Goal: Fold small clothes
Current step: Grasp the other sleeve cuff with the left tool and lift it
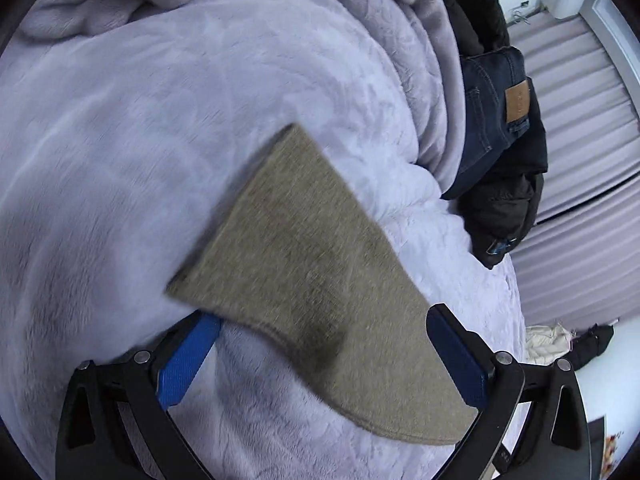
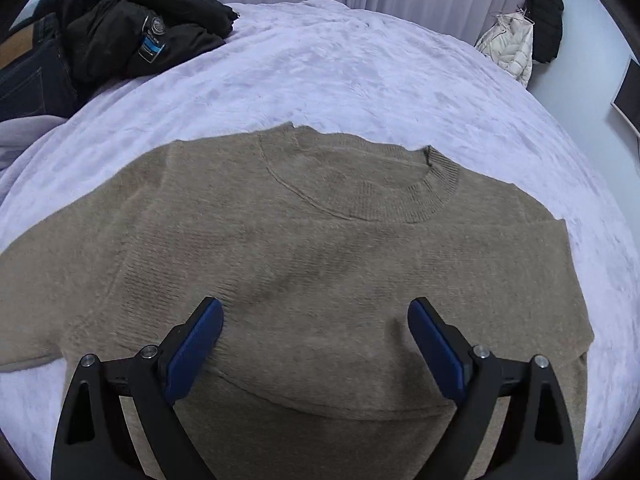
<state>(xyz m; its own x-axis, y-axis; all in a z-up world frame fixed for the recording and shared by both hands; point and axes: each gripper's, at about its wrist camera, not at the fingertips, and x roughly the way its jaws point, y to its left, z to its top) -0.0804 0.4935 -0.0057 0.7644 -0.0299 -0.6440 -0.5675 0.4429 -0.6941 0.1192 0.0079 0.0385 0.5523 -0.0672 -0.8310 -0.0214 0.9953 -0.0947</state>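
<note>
Sweater lies front up on the bed, collar at the far side from my right claw. Body looks flat; right side edge appears already turned in, giving a straight edge. In the left view I see one sleeve stretched across the blanket, cuff end pointing away from me. The picture is blurred there, so fine detail of the knit is not readable.

Left claw: fingers apart, nothing between them. The sleeve passes over the gap between the pads, and I cannot tell whether it touches either pad. Right claw: fingers apart, empty, hovering over the lower chest of the sweater. Whether the tips touch the knit I cannot tell.

Step in hand, by my reading: early in the fold, laying out done, sleeve fold starting. The left sleeve is out to the side and not yet brought over the body.

Next move needs: left claw closes on the sleeve near the cuff, lifts just clear, carries it across onto the chest, lays it straight. Right claw should press the body lightly so it does not drag on the plush blanket. The knit is thick and soft, so I expect it to sag and bunch if gripped at one layer only.

Dark jacket and jeans sit at the far left corner, well apart from the work.
</note>
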